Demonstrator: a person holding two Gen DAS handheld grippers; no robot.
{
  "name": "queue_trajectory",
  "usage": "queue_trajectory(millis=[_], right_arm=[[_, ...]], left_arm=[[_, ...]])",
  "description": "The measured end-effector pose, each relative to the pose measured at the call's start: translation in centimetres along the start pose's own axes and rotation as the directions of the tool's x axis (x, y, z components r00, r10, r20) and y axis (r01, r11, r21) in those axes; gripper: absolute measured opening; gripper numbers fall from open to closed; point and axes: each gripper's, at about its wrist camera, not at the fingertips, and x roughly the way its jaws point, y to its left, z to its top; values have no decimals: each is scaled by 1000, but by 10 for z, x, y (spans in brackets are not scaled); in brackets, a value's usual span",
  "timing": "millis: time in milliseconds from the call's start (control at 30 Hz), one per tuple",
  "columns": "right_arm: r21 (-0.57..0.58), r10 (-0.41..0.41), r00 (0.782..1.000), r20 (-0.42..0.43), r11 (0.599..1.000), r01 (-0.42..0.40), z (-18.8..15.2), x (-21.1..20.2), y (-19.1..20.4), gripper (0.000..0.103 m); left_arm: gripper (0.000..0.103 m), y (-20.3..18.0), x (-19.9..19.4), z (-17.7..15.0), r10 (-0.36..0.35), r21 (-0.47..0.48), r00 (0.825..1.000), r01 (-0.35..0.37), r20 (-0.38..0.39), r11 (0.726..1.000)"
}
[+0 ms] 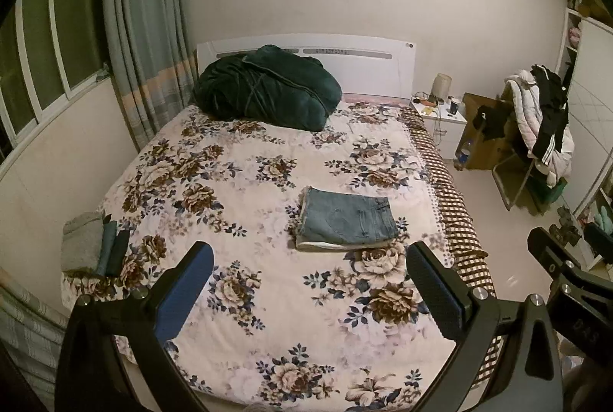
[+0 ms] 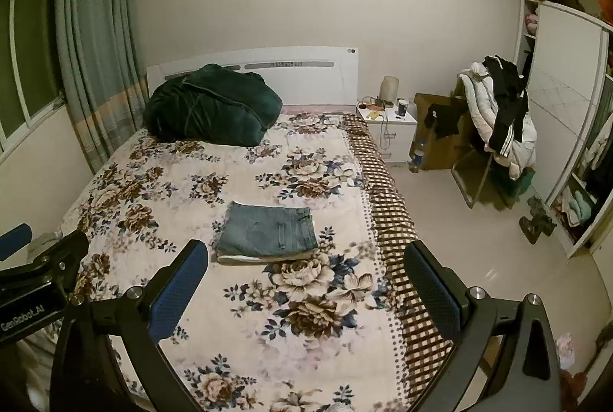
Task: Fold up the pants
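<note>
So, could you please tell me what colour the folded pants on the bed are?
Faded blue denim pants; the right wrist view shows them best.

Two wrist fisheyes high over the bed [image 1: 268, 159] foot, facing its headboard [image 2: 306, 74], overlapping widely.

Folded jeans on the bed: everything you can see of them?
The folded jeans look like faded blue denim, folded into a compact, roughly rectangular stack of several layers. Stitched seams show on top, and a pale layer shows along the near bottom edge. They lie flat on the floral bedspread, nearer its checked right edge. Nothing else touches them; both hand-held grippers are open and clear of them.
</note>
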Motion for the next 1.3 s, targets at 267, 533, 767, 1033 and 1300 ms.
queue_trajectory(millis=[267,533,767,1033,1300], right_arm=[[5,9,1000,-9,1000,-9,-7,5,2,103],[6,15,1000,-9,1000,-15,-10,4,1,103],[6,15,1000,-9,1000,-15,-12,4,1,103],[8,16,1000,-6,1000,-16,-13,1,2,103],[11,17,1000,-4,1000,-17,-14,1,2,103]], left_arm=[[103,3,-3,-4,1,-6,1000,-1,-6,1000],[103,3,-4,-3,0,-7,1000,0,-6,1000],[103,5,-6,-6,-2,-7,1000,2,-5,1000],[103,5,-7,-7,-7,-8,1000,7,-7,1000],[103,4,-9,-9,-5,-7,1000,5,-5,1000]])
